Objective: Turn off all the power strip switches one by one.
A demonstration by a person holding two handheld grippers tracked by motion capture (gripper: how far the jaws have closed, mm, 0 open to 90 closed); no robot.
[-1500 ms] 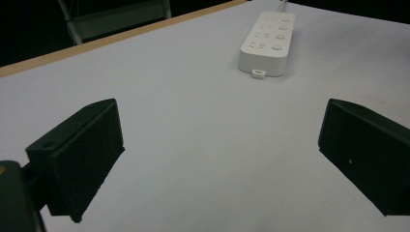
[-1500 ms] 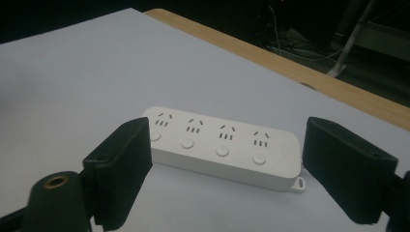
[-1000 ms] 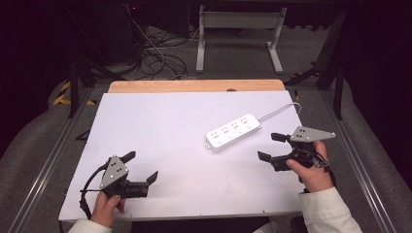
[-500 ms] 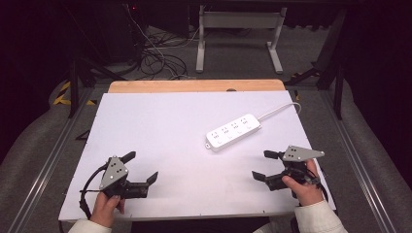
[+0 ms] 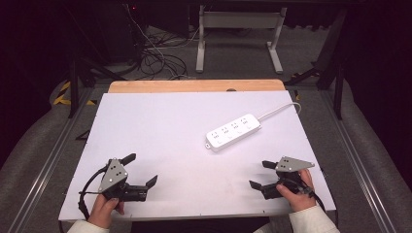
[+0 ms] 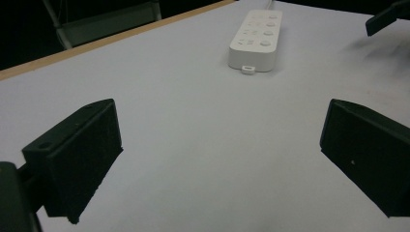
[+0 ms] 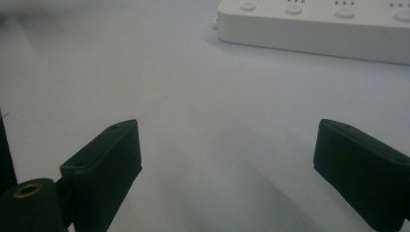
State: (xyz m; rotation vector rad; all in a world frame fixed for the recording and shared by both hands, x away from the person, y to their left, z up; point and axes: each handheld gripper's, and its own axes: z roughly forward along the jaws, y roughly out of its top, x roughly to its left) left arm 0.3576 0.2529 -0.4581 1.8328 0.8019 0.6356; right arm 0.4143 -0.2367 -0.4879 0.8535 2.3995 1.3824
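Note:
A white power strip [image 5: 232,132] lies at an angle on the white table top [image 5: 160,121], right of the middle, and its cord [image 5: 279,110] runs off toward the right edge. My left gripper [image 5: 142,169] rests near the front left corner, jaws wide apart with nothing between them. Near the front right corner my right gripper [image 5: 260,174] is open too, and empty. In the left gripper view the strip [image 6: 256,41] lies far ahead of the left gripper [image 6: 222,125]. The right gripper view has the strip [image 7: 329,26] just beyond the right gripper [image 7: 229,140].
A wooden strip [image 5: 194,86] borders the table's far edge. Beyond it, on the floor, lie tangled cables [image 5: 160,58] and a metal stand [image 5: 238,29]. A jaw of the other gripper [image 6: 387,17] shows at the top right of the left gripper view.
My right gripper has drawn back from beside the power strip toward the table's front edge. The left gripper and the strip have stayed where they were.

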